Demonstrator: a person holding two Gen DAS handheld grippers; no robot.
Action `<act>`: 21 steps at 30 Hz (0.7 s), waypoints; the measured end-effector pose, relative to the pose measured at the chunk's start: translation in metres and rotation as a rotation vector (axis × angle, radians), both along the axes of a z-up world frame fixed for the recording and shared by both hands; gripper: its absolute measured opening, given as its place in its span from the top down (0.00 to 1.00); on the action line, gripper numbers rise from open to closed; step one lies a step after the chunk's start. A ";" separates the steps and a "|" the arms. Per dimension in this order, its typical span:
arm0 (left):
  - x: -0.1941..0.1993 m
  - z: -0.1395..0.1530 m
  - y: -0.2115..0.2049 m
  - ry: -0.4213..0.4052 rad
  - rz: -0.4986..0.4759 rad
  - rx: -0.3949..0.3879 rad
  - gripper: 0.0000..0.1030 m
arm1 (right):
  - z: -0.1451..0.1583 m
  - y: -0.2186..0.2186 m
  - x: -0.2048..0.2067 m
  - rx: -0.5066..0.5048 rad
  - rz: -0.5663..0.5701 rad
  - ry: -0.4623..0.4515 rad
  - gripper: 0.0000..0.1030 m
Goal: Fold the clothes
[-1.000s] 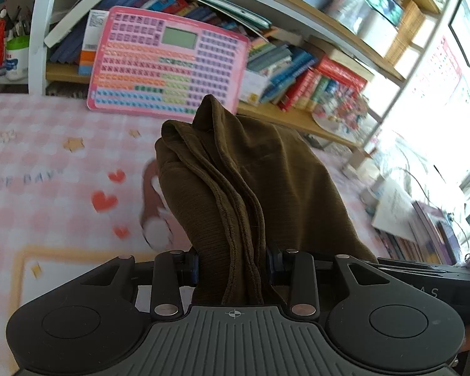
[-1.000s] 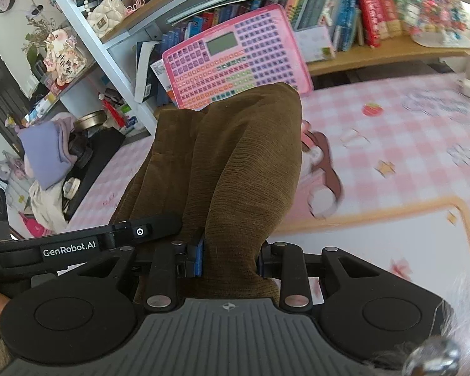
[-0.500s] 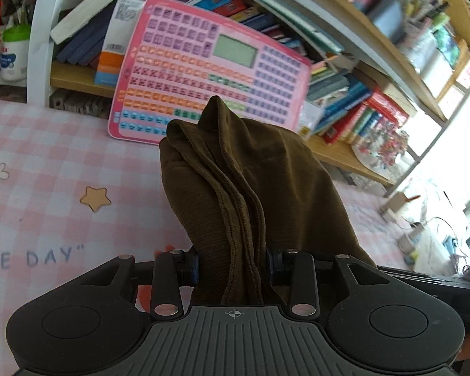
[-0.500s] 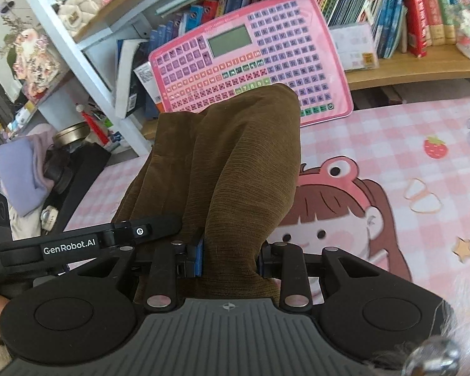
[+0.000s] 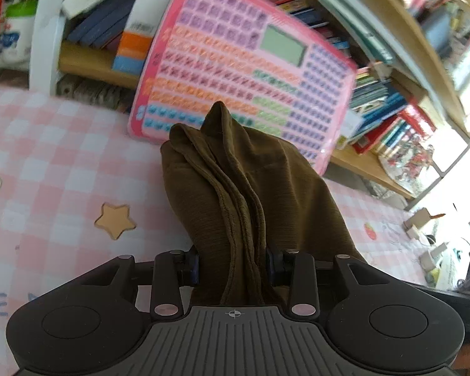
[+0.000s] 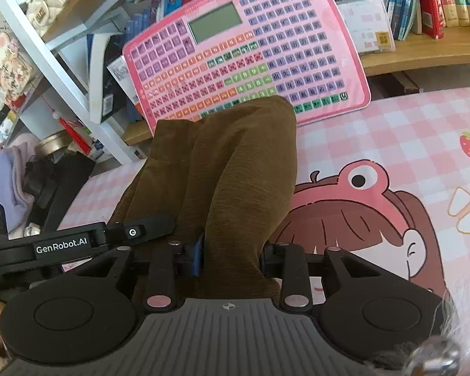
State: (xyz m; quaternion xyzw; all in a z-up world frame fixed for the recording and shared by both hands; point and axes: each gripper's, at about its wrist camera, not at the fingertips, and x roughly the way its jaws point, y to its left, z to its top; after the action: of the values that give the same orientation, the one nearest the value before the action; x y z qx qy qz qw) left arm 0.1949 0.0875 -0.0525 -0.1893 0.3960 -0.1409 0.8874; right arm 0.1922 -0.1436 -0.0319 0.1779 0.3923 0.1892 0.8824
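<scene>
A brown ribbed garment (image 5: 235, 181) is bunched in folds and stands up between the jaws of my left gripper (image 5: 232, 266), above the pink checked mat (image 5: 62, 163). The jaws are opening, with the cloth still pinched between them. In the right wrist view the same brown garment (image 6: 228, 163) fills my right gripper (image 6: 232, 257), whose jaws are also opening while the cloth stays between the pads. Both sets of fingertips are hidden by fabric. The left gripper's body (image 6: 62, 244) shows close at the right gripper's left side.
A pink toy keyboard tablet (image 5: 241, 62) leans on the bookshelf (image 6: 423, 53) just beyond the mat's far edge. Books fill the shelves. A white shelf post (image 6: 56, 72) and lilac cloth (image 6: 3, 185) lie left. The mat carries a cartoon girl print (image 6: 376, 219).
Both grippers carried the garment forward and lower toward the shelf; the pink tablet looms larger and nearer. The cloth stays in both grips.
</scene>
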 end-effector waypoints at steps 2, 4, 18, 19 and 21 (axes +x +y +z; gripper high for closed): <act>-0.002 -0.004 -0.002 -0.012 0.015 0.014 0.60 | -0.004 0.001 0.002 -0.012 -0.009 0.007 0.66; -0.004 -0.004 -0.005 -0.026 0.020 0.026 0.60 | -0.007 0.002 0.003 -0.024 -0.019 0.005 0.64; -0.069 0.027 -0.018 -0.223 0.026 0.242 0.22 | 0.022 -0.007 -0.055 -0.265 -0.096 -0.161 0.27; -0.076 0.027 -0.020 -0.229 0.024 0.256 0.21 | 0.023 -0.007 -0.064 -0.291 -0.096 -0.178 0.26; -0.090 0.027 -0.024 -0.239 0.026 0.280 0.16 | 0.024 -0.009 -0.078 -0.320 -0.110 -0.195 0.24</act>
State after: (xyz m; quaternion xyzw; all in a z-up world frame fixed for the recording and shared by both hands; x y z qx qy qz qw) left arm 0.1047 0.0632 -0.0255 -0.0508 0.3010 -0.0944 0.9476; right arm 0.1142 -0.1523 -0.0083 0.0372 0.3195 0.0923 0.9423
